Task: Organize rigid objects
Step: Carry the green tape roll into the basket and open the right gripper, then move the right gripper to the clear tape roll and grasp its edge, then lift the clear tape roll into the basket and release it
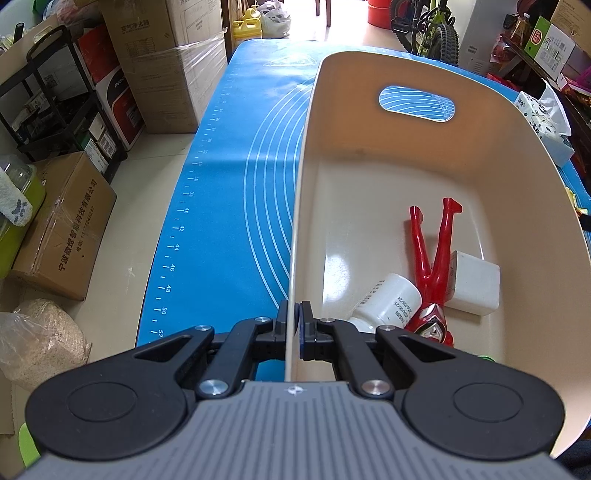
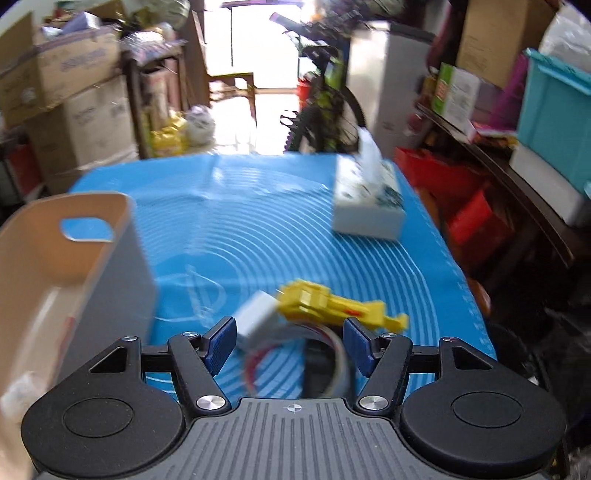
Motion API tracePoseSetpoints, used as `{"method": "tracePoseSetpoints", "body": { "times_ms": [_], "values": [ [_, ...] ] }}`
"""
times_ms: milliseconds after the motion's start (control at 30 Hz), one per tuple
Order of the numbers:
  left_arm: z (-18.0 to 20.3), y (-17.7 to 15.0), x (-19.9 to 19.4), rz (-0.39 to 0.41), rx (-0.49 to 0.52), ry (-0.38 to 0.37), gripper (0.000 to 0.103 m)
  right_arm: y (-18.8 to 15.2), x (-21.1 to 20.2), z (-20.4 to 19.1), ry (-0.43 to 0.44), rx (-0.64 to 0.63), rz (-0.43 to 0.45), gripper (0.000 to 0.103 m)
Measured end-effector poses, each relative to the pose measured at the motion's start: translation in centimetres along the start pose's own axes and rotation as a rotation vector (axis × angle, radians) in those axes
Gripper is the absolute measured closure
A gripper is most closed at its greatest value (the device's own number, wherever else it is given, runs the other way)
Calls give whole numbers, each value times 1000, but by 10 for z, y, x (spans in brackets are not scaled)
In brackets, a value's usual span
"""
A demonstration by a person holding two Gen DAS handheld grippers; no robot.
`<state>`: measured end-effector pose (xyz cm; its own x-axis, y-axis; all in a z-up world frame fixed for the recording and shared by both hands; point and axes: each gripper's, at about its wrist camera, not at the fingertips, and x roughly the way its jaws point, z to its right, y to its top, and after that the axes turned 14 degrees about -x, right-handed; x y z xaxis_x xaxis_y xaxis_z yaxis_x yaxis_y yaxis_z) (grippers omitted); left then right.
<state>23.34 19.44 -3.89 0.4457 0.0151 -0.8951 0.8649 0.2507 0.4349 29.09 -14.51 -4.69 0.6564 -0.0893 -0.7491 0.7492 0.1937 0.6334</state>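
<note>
My left gripper [image 1: 295, 317] is shut on the left wall of a beige bin [image 1: 306, 155], one finger inside and one outside. Inside the bin lie a red toy figure [image 1: 436, 266], a white bottle [image 1: 391, 299] and a white box-shaped item [image 1: 474, 282]. In the blurred right wrist view the bin [image 2: 74, 258] stands at the left. My right gripper [image 2: 290, 341] is open above the blue mat [image 2: 258, 229]. Just past its fingertips lie a yellow toy [image 2: 332, 304], a small white block [image 2: 258, 314] and a ring of cable [image 2: 332, 354].
A tissue box [image 2: 369, 206] stands on the mat at the far right. Cardboard boxes [image 1: 162, 66], a black rack [image 1: 62, 96] and a bicycle [image 1: 432, 29] crowd the floor around the table. Shelves with boxes line the right side [image 2: 498, 110].
</note>
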Motion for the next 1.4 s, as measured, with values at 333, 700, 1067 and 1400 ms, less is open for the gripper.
{"method": "tracePoseSetpoints", "body": {
  "times_ms": [333,700,1067,1400],
  "values": [
    [-1,0,0,0,2,-1,97,-18,40,12,-7,53,-131,34],
    [-1,0,0,0,1,-1,97,-17,41,7,-9,9,-139,79],
    [-1,0,0,0,2,-1,97,-11,12,6,20,-24,-84,82],
    [-1,0,0,0,1,-1,97,9,-33,-18,50,-61,70,82]
  ]
}}
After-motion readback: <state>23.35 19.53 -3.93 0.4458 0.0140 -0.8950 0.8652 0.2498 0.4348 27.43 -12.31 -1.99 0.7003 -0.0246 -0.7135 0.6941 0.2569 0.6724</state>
